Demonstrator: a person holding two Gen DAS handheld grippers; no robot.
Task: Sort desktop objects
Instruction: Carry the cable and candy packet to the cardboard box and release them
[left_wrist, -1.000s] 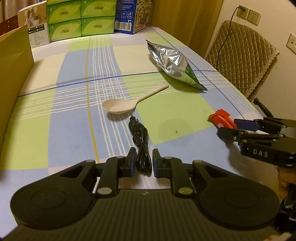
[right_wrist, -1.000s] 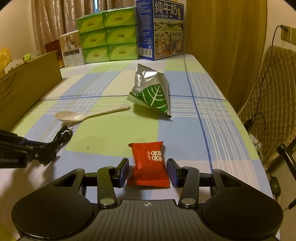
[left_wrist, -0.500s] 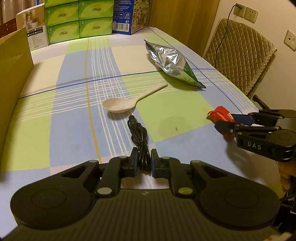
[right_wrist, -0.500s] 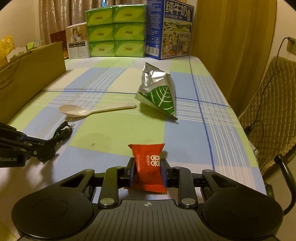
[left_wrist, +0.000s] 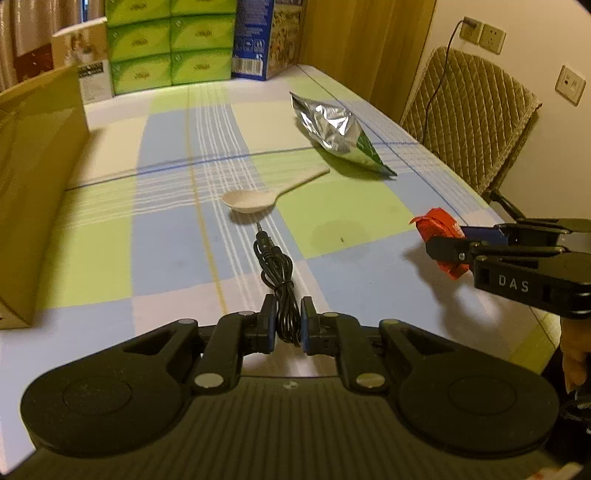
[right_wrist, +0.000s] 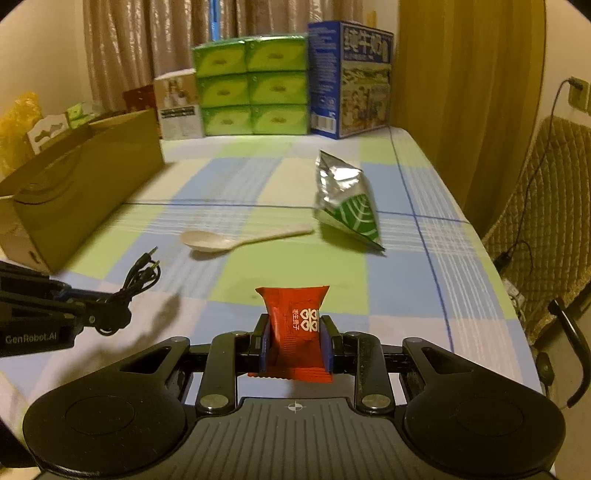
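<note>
My left gripper (left_wrist: 287, 325) is shut on a coiled black cable (left_wrist: 276, 266), whose plug end sticks out ahead, lifted off the checked tablecloth. The same cable (right_wrist: 142, 275) hangs from the left gripper (right_wrist: 110, 317) at the left of the right wrist view. My right gripper (right_wrist: 295, 343) is shut on a red snack packet (right_wrist: 297, 317), held upright above the table. That packet (left_wrist: 437, 229) shows in the right gripper (left_wrist: 454, 245) at the right of the left wrist view. A pale spoon (left_wrist: 258, 197) and a silver-green foil bag (left_wrist: 338, 134) lie further ahead.
An open cardboard box (right_wrist: 74, 192) stands along the left side. Green tissue boxes (right_wrist: 251, 85) and a blue milk carton (right_wrist: 349, 75) are stacked at the table's far end. A quilted chair (left_wrist: 469, 122) stands past the right edge.
Both grippers closed, the left on the cable and the right on the red packet, then lifted them off the table. The cable's plug end now hangs free.
</note>
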